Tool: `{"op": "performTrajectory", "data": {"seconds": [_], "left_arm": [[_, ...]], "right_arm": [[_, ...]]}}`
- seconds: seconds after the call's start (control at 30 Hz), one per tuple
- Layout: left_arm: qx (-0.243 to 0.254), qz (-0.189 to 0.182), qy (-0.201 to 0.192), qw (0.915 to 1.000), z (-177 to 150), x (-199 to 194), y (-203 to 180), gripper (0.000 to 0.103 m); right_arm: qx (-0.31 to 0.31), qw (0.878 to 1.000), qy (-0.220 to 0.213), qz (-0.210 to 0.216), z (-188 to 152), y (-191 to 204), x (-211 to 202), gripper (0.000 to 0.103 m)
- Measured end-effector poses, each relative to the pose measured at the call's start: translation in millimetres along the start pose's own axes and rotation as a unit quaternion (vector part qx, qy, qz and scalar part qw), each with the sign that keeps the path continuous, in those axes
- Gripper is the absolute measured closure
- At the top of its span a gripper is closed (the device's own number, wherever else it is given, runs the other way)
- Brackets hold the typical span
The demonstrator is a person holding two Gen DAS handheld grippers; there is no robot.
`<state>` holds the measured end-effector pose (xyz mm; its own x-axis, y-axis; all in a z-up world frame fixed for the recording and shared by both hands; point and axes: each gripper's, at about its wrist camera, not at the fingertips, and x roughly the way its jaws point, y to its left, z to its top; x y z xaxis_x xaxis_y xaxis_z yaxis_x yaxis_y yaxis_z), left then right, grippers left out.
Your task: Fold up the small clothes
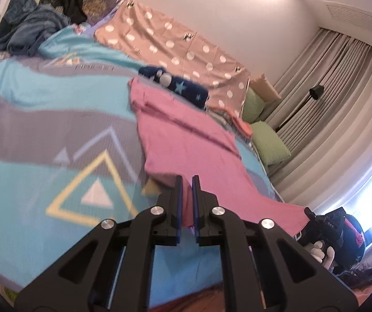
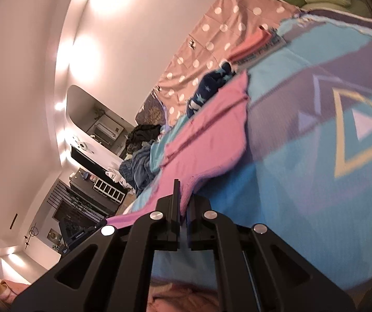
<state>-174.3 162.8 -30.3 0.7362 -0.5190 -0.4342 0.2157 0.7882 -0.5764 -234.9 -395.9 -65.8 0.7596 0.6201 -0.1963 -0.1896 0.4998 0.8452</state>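
A pink garment (image 1: 186,135) lies stretched across the bed, its far end near a navy star-patterned cloth (image 1: 178,85). My left gripper (image 1: 187,182) is shut on the garment's near edge, with pink fabric between the blue pads. The other gripper and the hand holding it (image 1: 326,236) show at the lower right of the left wrist view, at the same edge. In the right wrist view my right gripper (image 2: 184,189) is shut on the pink garment (image 2: 212,135) at another near corner. The navy cloth (image 2: 209,88) lies beyond.
The bed has a blue and grey cover with triangles (image 1: 55,130). A polka-dot pink sheet (image 1: 172,39) and a pile of dark clothes (image 1: 42,13) lie at the far side. Green pillows (image 1: 266,140), curtains (image 1: 329,104) and a floor lamp (image 1: 313,93) stand to the right.
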Motion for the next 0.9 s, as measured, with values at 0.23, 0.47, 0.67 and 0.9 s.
{"op": "performTrajectory", "data": {"seconds": [0.23,0.47,0.67,0.9], "left_arm": [[0.021,-0.019,-0.037,0.9989,46,12,-13,0.096],[0.031,-0.019,-0.050,0.9981,80,27,-17,0.096],[0.021,-0.014,-0.057,0.9980,113,51,-15,0.096],[0.020,-0.009,-0.060,0.9980,153,88,-14,0.095]], "right_arm": [[-0.065,0.997,-0.024,-0.034,37,26,26,0.100],[-0.086,0.995,-0.033,-0.043,71,29,48,0.100],[-0.094,0.993,-0.039,-0.052,105,31,75,0.100],[-0.108,0.991,-0.038,-0.074,143,28,117,0.100]]}}
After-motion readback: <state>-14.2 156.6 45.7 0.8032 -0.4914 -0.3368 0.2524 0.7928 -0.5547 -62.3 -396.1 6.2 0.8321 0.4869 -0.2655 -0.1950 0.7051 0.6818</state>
